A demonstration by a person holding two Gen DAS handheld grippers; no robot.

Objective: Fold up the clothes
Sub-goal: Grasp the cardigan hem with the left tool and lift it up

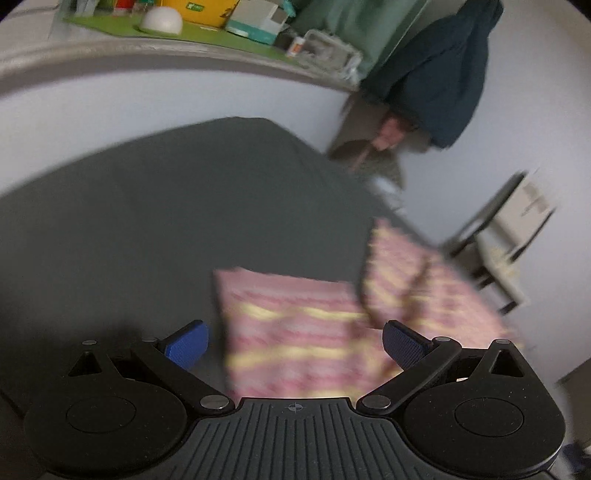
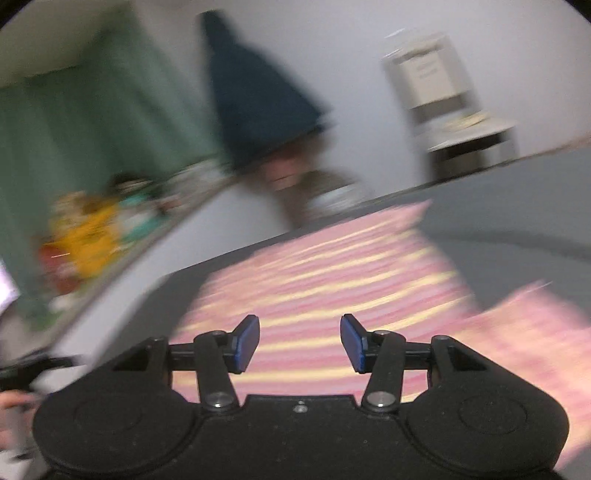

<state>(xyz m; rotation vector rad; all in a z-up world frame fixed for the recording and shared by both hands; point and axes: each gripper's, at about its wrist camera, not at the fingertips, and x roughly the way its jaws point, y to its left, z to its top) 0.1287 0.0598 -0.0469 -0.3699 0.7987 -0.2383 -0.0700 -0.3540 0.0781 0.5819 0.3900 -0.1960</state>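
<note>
The right gripper (image 2: pixel 300 341) is hovering with its blue pads (image 2: pixel 246 343) spread apart, gripping nothing. Beyond them a pink-and-yellow striped garment (image 2: pixel 332 273) is lying blurred across the grey surface (image 2: pixel 517 206), filling the centre and lower right of the frame.

This looks like a bedroom in a home. Ahead of the tool spreads a broad dark grey bedsheet (image 1: pixel 155 221) against plain pale walls. Beyond it, up and to the left, runs a long grey ledge (image 1: pixel 110 55) crowded with small household boxes. To the far right hang a green curtain (image 1: pixel 354 29) and a dark blue jacket (image 1: pixel 439 81), with a white side shelf (image 1: pixel 517 229) lower right.
</note>
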